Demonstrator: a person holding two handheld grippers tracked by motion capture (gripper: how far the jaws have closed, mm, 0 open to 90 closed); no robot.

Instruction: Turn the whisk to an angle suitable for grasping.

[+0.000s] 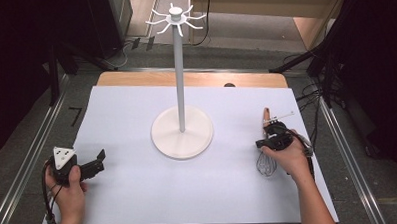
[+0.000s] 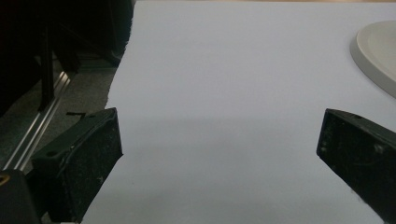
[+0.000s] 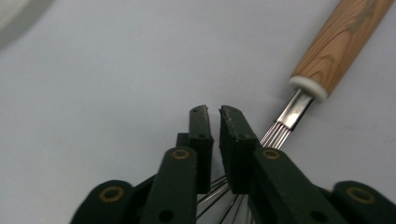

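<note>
Worktop (image 1: pixel 139 194) covered in white sheet; white hook stand (image 1: pixel 181 132) upright at centre, well apart from both grippers. Whisk (image 3: pixel 322 65) lies at right edge, wooden handle pointing away. Right gripper (image 3: pixel 215 114) sits over its wires, jaws nearly together, wires below them; left gripper (image 2: pixel 219 140) near left edge, jaws wide apart.

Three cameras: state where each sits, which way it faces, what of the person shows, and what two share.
High view: above the person's side, facing forward and down on the stand; both forearms, left gripper and right gripper show.
Left gripper view: on the left gripper, facing the stand's base; open fingers.
Right gripper view: on the right gripper, over the whisk.
Shared: high and right views show the whisk.
</note>
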